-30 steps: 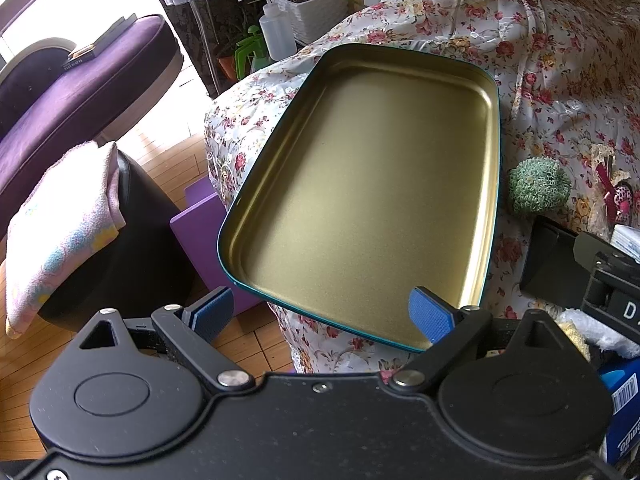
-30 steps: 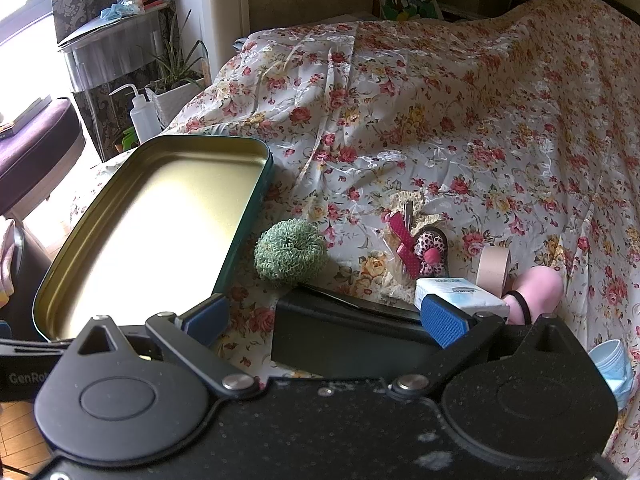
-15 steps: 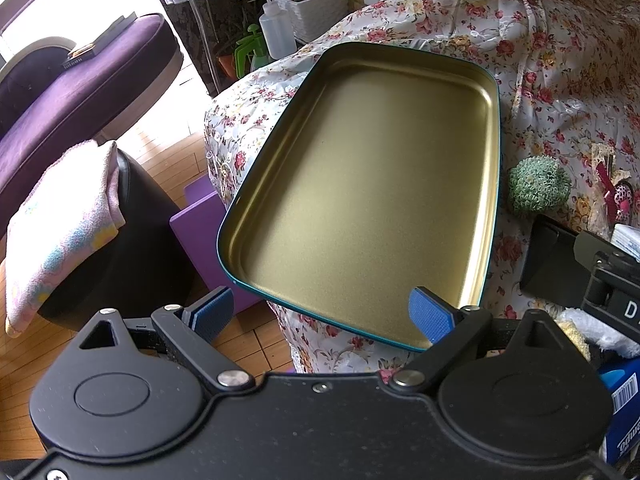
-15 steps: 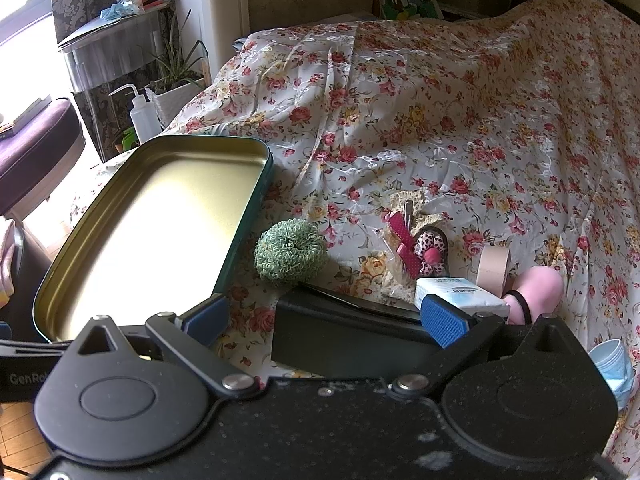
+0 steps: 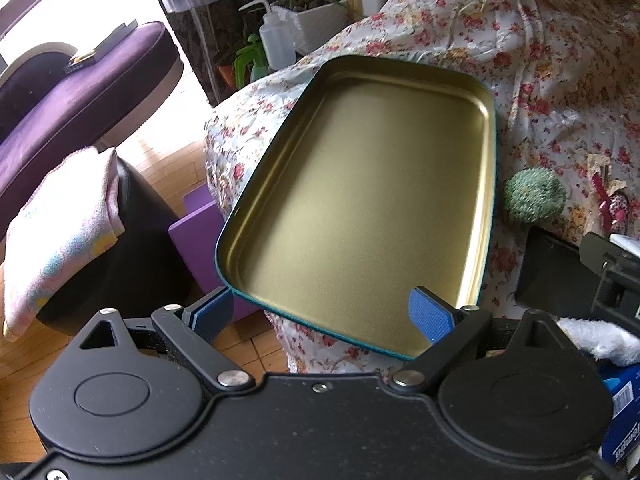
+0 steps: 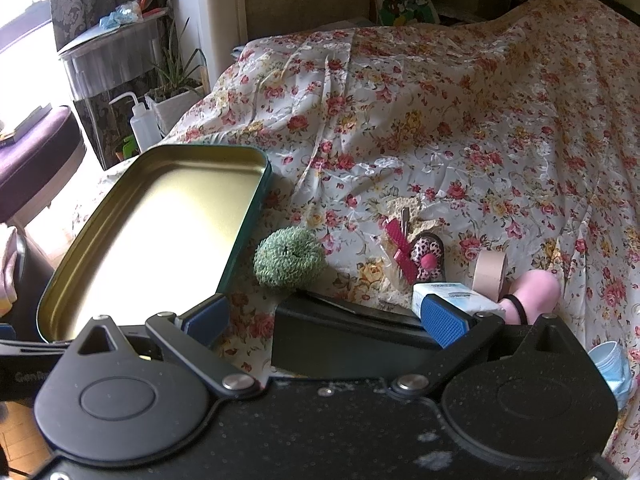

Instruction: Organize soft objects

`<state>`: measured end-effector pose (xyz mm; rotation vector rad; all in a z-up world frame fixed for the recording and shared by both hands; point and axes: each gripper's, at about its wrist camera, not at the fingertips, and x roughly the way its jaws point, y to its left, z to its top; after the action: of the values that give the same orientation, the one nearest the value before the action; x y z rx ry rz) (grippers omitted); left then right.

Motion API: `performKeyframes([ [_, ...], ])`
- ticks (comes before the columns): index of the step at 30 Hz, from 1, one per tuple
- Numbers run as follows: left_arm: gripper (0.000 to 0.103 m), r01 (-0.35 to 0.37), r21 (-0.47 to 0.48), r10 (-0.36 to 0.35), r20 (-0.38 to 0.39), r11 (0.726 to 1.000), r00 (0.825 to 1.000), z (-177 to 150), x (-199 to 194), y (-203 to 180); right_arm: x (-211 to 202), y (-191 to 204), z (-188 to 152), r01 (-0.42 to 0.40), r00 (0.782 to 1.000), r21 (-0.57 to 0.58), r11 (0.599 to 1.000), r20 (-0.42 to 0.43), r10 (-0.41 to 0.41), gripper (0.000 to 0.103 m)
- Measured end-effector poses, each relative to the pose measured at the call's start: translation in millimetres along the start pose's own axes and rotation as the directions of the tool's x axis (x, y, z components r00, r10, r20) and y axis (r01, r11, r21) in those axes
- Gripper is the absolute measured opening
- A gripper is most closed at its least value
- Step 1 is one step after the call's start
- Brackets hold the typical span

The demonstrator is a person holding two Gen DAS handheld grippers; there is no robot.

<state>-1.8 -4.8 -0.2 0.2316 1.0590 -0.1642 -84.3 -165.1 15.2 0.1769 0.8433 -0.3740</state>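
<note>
The gold tin tray (image 5: 372, 204) lies empty on the corner of the bed (image 6: 460, 128), its near end overhanging the edge, likely set there as the bin for the soft things; the left gripper (image 5: 320, 312) hangs just before that near rim with its jaws spread wide and nothing between them, one pad outside the rim and one over the tray floor, placed, I judge, to steady or shift the tray; the right gripper (image 6: 326, 320) is likewise wide open and empty, held low over a black box (image 6: 344, 340); the green knitted ball (image 6: 290, 262) rests on the floral cover just beside the tray's right wall, the nearest soft piece and probably the first to go in; beyond it lie a pink leopard-print hair clip (image 6: 424, 258), a tape roll (image 6: 490, 272), a tissue pack (image 6: 456, 300) and a pink plush piece (image 6: 536, 294), all close together; nothing is sorted yet.
</note>
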Motion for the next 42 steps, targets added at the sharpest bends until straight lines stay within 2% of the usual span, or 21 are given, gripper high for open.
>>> performKeyframes([
  [7,0.089,0.065,0.028,-0.068,0.113,0.998,0.991,3,-18,-12,-22,-55,19,0.022,0.995,0.161,0.987,0.092,-0.037,0.102],
  [10,0.089,0.126,0.059,-0.134,0.156,0.99,0.979,6,-26,-21,-30,-87,24,0.064,0.988,0.236,0.97,0.122,-0.095,0.102],
  [15,0.089,0.2,0.172,-0.231,0.189,0.965,0.954,10,-37,-50,-37,-140,26,0.125,0.972,0.349,0.928,0.145,-0.186,0.103],
  [19,0.089,0.219,0.221,-0.267,0.222,0.95,0.938,14,-46,-71,-42,-176,21,0.164,0.958,0.437,0.884,0.141,-0.248,0.103],
  [23,0.09,0.219,0.262,-0.279,0.221,0.94,0.934,27,-45,-91,-42,-205,14,0.217,0.95,0.48,0.85,0.098,-0.298,0.102],
  [25,0.09,0.217,0.269,-0.277,0.211,0.939,0.937,35,-41,-101,-38,-221,10,0.218,0.956,0.501,0.837,0.062,-0.287,0.102],
  [28,0.088,0.243,0.258,-0.288,0.156,0.935,0.945,46,-29,-112,-36,-244,4,0.163,0.973,0.561,0.811,0.046,-0.227,0.102],
  [31,0.077,0.248,0.242,-0.281,0.113,0.938,0.953,53,-13,-121,-33,-252,0,0.173,0.97,0.582,0.794,0.04,-0.241,0.102],
  [35,0.075,0.243,0.259,-0.268,0.065,0.935,0.961,56,6,-133,-23,-256,2,0.217,0.967,0.583,0.783,-0.019,-0.254,0.102],
  [36,0.071,0.247,0.268,-0.269,0.05,0.931,0.962,55,10,-136,-22,-258,1,0.21,0.97,0.587,0.782,-0.025,-0.242,0.102],
  [42,0.069,0.211,0.319,-0.241,0.057,0.924,0.969,54,24,-155,-12,-266,-1,0.178,0.98,0.615,0.768,-0.038,-0.196,0.099],
])
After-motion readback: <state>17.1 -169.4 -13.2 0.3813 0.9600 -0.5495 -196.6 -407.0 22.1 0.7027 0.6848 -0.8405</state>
